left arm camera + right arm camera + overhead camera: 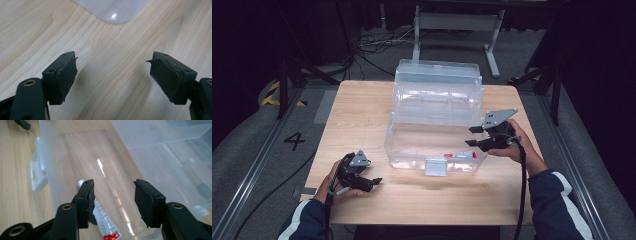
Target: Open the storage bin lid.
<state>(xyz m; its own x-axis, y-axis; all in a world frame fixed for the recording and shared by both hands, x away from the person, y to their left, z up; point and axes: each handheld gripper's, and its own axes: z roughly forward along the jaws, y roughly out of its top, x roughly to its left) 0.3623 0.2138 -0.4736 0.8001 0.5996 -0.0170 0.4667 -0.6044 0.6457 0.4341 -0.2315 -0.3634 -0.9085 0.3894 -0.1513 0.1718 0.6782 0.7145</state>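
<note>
The small white-and-red tube (106, 223) lies flat on the floor of the clear plastic box (412, 150), near its front wall; it looks light, slightly squashy and smooth, best pinched across its middle, lengthwise grip being awkward; the right gripper (474, 136) hangs above it with jaws apart and nothing between them; the box's walls and its raised lid (437, 82) crowd any approach from the sides; the left gripper (374, 181) rests spread and empty over the desk (362, 110), apart.
</note>
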